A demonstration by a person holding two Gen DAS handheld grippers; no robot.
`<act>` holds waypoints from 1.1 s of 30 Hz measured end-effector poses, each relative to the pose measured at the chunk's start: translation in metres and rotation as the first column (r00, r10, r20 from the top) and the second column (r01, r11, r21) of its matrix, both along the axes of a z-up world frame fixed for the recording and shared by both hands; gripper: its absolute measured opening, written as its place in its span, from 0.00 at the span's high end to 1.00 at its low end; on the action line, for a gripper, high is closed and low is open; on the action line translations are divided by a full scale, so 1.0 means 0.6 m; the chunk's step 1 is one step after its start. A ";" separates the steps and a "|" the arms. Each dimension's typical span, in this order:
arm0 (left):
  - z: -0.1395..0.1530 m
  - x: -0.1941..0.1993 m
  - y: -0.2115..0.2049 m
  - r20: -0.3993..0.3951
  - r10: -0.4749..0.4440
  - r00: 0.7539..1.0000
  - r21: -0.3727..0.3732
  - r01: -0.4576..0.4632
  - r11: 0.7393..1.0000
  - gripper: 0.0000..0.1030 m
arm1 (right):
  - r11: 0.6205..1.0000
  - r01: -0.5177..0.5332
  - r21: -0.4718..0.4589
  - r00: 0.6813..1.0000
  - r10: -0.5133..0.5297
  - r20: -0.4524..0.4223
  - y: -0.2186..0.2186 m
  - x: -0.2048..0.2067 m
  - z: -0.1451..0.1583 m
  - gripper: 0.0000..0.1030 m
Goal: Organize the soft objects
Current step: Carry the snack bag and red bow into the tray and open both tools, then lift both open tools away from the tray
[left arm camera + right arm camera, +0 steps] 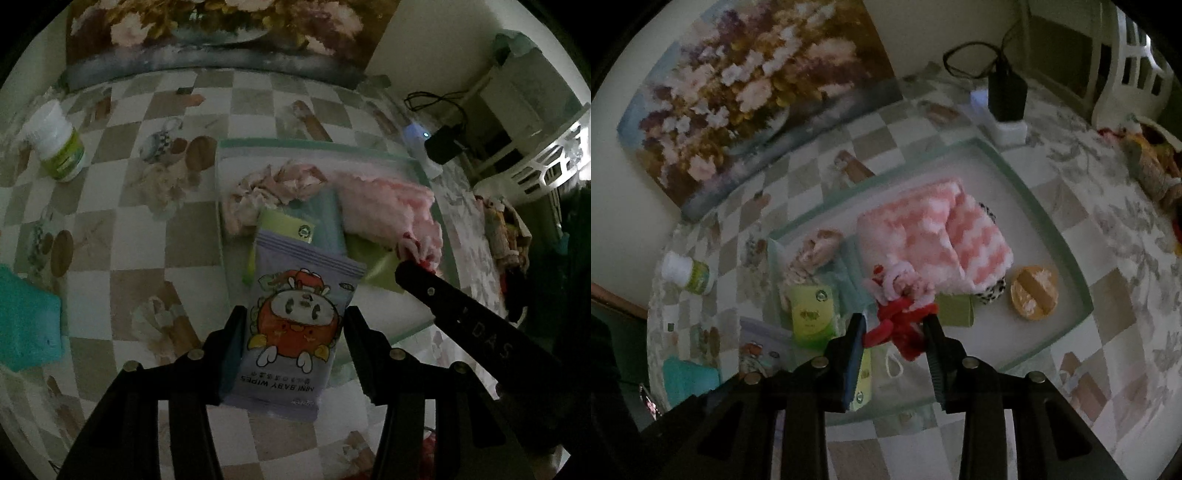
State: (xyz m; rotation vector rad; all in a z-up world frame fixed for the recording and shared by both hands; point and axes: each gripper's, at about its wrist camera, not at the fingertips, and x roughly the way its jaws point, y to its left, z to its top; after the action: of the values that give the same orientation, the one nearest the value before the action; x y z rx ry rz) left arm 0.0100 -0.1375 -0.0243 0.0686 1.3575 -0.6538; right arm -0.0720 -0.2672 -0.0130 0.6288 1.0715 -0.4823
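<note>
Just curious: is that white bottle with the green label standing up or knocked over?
Upright: the bottle stands on its base on the checkered tablecloth, white cap on top.

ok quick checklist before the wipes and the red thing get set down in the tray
1. Left gripper closed on the baby wipes pack: ok, both fingers press its sides.
2. Right gripper holding the red and pink soft toy: ok, though how firmly cannot be told.
3. Tray has bare floor for more items: ok, near the round brush.
4. Pink fluffy towel fully inside the tray: ok.
5. Grippers apart from each other: not ok, the right one crosses close beside the wipes.
6. Lighting good enough for placement: not ok, scene is dim.
</note>
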 end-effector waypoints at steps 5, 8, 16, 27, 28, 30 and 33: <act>-0.012 0.011 -0.002 -0.021 0.015 1.000 -0.015 -0.016 1.000 0.35 | 1.000 0.006 0.005 1.000 -0.006 -0.014 -0.001 0.003 -0.003 0.48; -0.015 0.012 -0.002 -0.040 0.016 0.999 -0.024 -0.017 1.000 0.33 | 1.000 0.025 0.001 1.000 -0.025 -0.014 -0.005 0.002 -0.001 0.38; -0.014 0.019 0.019 -0.011 0.073 0.997 0.033 -0.073 0.997 0.28 | 0.999 0.040 -0.003 0.999 -0.040 -0.031 -0.009 0.002 -0.005 0.26; 0.002 0.035 0.082 0.183 0.218 0.959 0.133 -0.244 0.961 0.01 | 0.997 0.003 -0.081 0.997 -0.009 -0.075 0.007 0.006 -0.011 0.00; 0.002 0.033 0.083 0.193 0.216 0.957 0.138 -0.245 0.960 0.01 | 0.997 -0.001 -0.078 0.997 -0.005 -0.072 0.010 0.005 -0.011 0.00; 0.004 0.028 0.089 0.203 0.208 0.957 0.143 -0.239 0.960 0.00 | 0.997 -0.008 -0.076 0.998 0.003 -0.065 0.015 0.004 -0.010 0.00; 0.011 0.023 0.097 0.225 0.205 0.953 0.152 -0.242 0.958 0.00 | 0.996 -0.021 -0.088 0.998 0.016 -0.061 0.026 0.000 -0.005 0.00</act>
State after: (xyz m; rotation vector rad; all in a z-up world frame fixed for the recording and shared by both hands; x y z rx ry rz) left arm 0.0238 -0.0794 -0.0178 0.1212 1.1971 -0.3225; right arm -0.0723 -0.2513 -0.0161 0.5284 1.1058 -0.5329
